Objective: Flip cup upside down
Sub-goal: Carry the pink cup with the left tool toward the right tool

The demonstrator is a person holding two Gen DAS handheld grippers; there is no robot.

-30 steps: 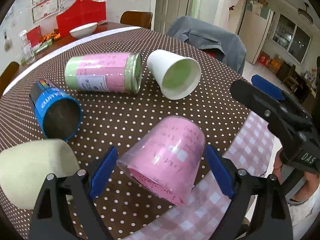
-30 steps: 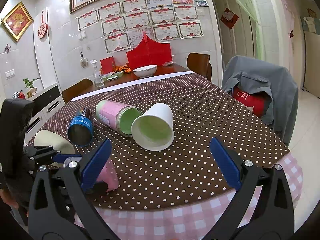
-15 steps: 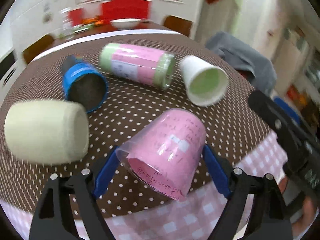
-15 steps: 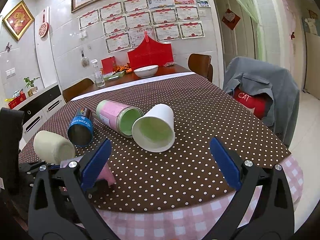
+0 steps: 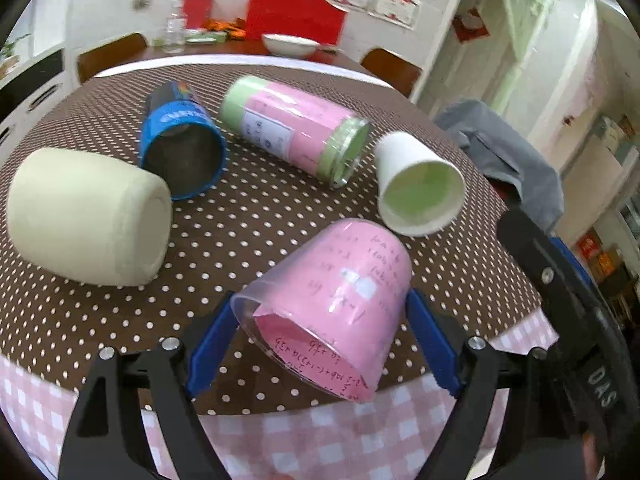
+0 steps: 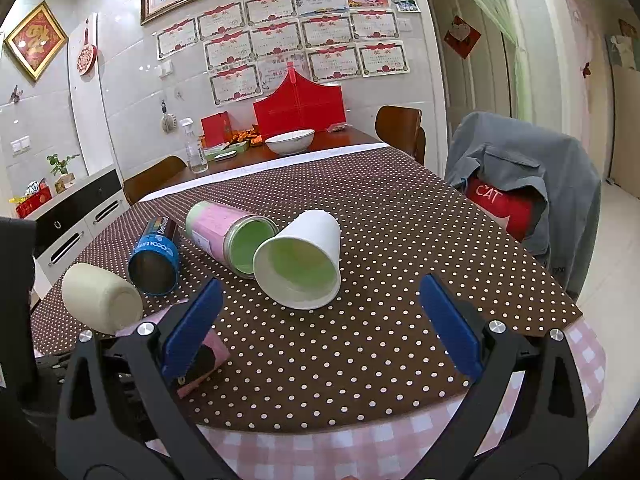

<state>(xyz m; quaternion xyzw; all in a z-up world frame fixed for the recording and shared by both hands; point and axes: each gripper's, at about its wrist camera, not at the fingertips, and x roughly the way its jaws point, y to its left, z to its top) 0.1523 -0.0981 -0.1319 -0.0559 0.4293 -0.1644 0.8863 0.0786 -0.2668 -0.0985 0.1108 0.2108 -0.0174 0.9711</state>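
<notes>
In your left wrist view, going left to right: a cream cup (image 5: pixel 86 216) lies on its side at the left edge, a blue can (image 5: pixel 180 148) just beside it at upper left with its mouth toward you, then a green jar (image 5: pixel 296 132) with a pink label across the upper middle, and a white cup (image 5: pixel 416 184) on its side right of centre. Low in the frame, your left gripper (image 5: pixel 320 340) has its jaws closed on the pink cup (image 5: pixel 336 304): a blue pad presses each flank, and the cup sits between them tilted, mouth down toward you, base pointing up and away, over the near edge of the desk (image 5: pixel 280 208). Your right gripper's body fills the right edge.

In your right wrist view, the pink cup (image 6: pixel 218 354) shows only as a sliver at lower left, behind the left blue pad. Your right gripper (image 6: pixel 320 320) hangs with jaws wide apart, holding nothing, the white cup (image 6: pixel 300 264) lying beyond them at centre.
</notes>
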